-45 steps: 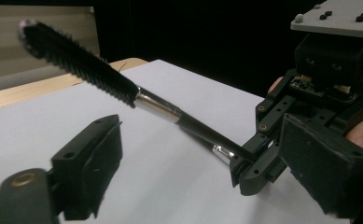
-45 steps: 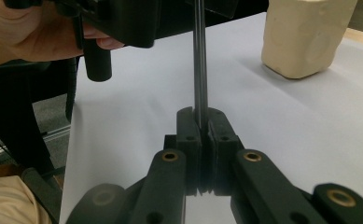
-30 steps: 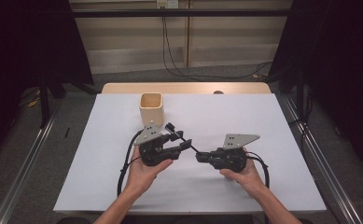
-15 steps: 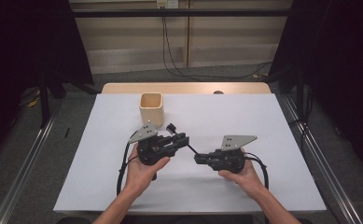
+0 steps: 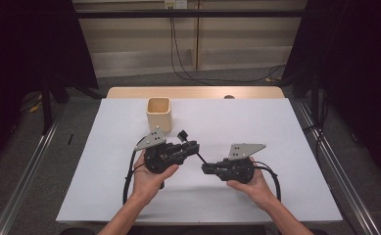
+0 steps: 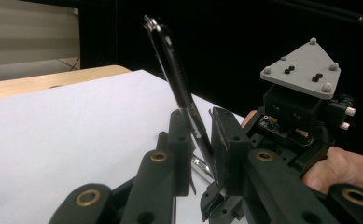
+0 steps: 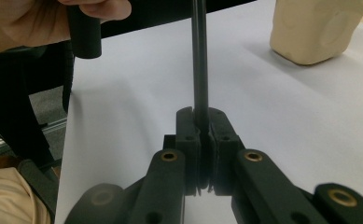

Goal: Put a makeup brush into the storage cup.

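I read no lettering anywhere. My right gripper [image 7: 201,122] clamped the black pen [image 7: 198,56]. My left gripper [image 6: 201,140] had just been closing around its other end; its view alone showed the pen's clip, while the high view showed the beige cup [image 5: 158,114] beyond.

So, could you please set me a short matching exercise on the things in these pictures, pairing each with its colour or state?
Things:
1. pen
2. square cup
3. table cover
4. plate on the right gripper

Colour or state:
a. white, spread flat
b. grey, three-cornered
c. black, gripped between jaws
d. beige, standing upright with nothing touching it

Pairs: 1-c, 2-d, 3-a, 4-b
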{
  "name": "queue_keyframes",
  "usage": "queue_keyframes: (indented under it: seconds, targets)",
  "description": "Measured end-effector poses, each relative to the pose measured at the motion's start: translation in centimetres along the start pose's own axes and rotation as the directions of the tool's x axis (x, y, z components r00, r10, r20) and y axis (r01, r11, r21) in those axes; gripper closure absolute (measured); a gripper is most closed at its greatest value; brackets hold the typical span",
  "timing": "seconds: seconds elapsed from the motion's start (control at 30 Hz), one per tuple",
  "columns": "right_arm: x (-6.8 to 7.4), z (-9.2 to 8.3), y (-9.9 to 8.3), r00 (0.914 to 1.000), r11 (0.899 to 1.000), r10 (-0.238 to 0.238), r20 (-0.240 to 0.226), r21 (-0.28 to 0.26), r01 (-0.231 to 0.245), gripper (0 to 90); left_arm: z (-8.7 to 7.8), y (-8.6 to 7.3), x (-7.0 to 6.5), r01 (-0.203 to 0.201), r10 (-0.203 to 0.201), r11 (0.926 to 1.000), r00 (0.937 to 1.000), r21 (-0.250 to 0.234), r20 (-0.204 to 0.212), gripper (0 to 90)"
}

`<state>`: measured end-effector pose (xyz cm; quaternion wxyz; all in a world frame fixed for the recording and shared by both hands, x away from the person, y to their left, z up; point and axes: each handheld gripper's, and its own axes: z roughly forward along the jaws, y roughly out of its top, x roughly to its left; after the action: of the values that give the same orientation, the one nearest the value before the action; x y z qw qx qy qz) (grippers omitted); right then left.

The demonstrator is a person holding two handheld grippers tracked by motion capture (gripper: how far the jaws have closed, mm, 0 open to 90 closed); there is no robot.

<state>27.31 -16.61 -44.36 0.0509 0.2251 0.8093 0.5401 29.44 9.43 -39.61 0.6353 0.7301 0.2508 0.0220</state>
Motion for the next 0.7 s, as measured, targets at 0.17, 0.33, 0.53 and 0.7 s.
queue_keyframes:
  seconds: [0.17, 0.33, 0.53, 0.7]
  targets:
    - [0.23, 0.28, 0.01, 1.0, 1.0, -0.001, 0.005, 0.004, 0.001, 84.0, 0.1, 0.15, -0.21, 0.008, -0.008, 0.9999, 0.9994, -0.009, 0.032, 82.6]
    - [0.11, 0.25, 0.04, 0.9997, 1.0, 0.007, 0.022, -0.004, -0.007, 81.7, 0.23, 0.35, -0.66, 0.007, -0.006, 0.9999, 0.9986, -0.014, 0.052, 85.3]
    - [0.08, 0.12, 0.17, 0.9994, 1.0, 0.018, 0.028, -0.012, -0.017, 75.5, 0.28, 0.58, -0.58, 0.002, -0.001, 1.0, 0.9985, -0.009, 0.054, 85.6]
    - [0.01, 0.08, 0.23, 0.999, 1.0, 0.026, 0.038, -0.018, -0.025, 67.0, 0.11, 0.59, -0.47, -0.001, 0.001, 1.0, 0.9992, -0.002, 0.04, 85.7]
